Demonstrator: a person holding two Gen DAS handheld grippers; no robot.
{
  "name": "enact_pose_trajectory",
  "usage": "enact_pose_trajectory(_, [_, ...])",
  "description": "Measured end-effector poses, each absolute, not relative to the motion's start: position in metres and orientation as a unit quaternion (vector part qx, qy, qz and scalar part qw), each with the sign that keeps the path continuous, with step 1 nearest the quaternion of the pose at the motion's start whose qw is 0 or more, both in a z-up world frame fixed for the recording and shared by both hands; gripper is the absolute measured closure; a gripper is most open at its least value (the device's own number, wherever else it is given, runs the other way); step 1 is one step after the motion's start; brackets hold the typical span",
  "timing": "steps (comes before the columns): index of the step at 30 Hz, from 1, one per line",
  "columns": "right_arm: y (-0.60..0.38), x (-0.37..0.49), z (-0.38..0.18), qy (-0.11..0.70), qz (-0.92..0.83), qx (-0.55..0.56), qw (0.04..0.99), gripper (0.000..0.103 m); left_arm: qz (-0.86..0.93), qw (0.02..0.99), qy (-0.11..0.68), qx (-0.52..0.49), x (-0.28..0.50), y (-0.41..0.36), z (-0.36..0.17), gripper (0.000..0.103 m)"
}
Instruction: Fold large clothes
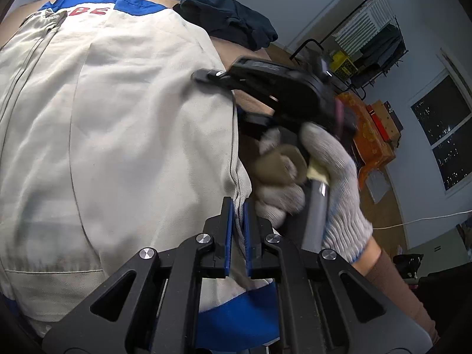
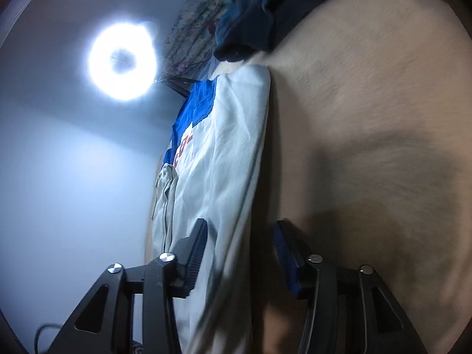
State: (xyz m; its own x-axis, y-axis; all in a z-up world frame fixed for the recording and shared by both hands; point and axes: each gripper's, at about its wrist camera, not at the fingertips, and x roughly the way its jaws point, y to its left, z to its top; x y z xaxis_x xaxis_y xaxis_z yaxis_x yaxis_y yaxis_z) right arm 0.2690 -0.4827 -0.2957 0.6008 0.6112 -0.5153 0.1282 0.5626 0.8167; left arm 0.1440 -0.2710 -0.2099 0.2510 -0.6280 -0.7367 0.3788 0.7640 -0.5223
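Note:
A cream jacket (image 1: 118, 118) with a blue yoke and red letters lies spread on a tan bed surface (image 2: 368, 118). My left gripper (image 1: 237, 215) is shut on the jacket's right side edge, close to the blue hem. My right gripper (image 2: 240, 250) points along that same edge; its jaws stand apart with the cream jacket (image 2: 224, 153) between them, and a gap shows beside the blue-padded finger (image 2: 283, 253). In the left wrist view the right gripper's tip (image 1: 202, 76) rests on the jacket's edge farther up, held by a hand in a white glove (image 1: 339, 171).
A heap of dark blue clothes (image 1: 230, 17) lies at the far end of the bed, also dark clothes (image 2: 274, 6). A black rack with shelves (image 1: 374, 35) and a dark window (image 1: 442, 135) stand to the right. A ring light (image 2: 122, 62) glares on the left.

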Motion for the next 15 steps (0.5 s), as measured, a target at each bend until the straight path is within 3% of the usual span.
enact_pose_trajectory(1, [-0.479,0.274,-0.296,0.426,0.154,0.435,0.778,0.084,-0.322,0.781,0.520,-0.123,0.142,-0.269,-0.210,0.099])
enact_pose_trajectory(4, [-0.463,0.286,-0.283,0.456,0.138,0.379,0.794,0.098,-0.325,0.777,0.522,-0.137,0.140,-0.259,-0.209,0.099])
enact_pose_trajectory(15, [-0.387,0.293,-0.211,0.466,0.084,0.222,0.852,0.101,-0.330,0.773,0.507,-0.190,0.136,-0.197,-0.199,0.100])
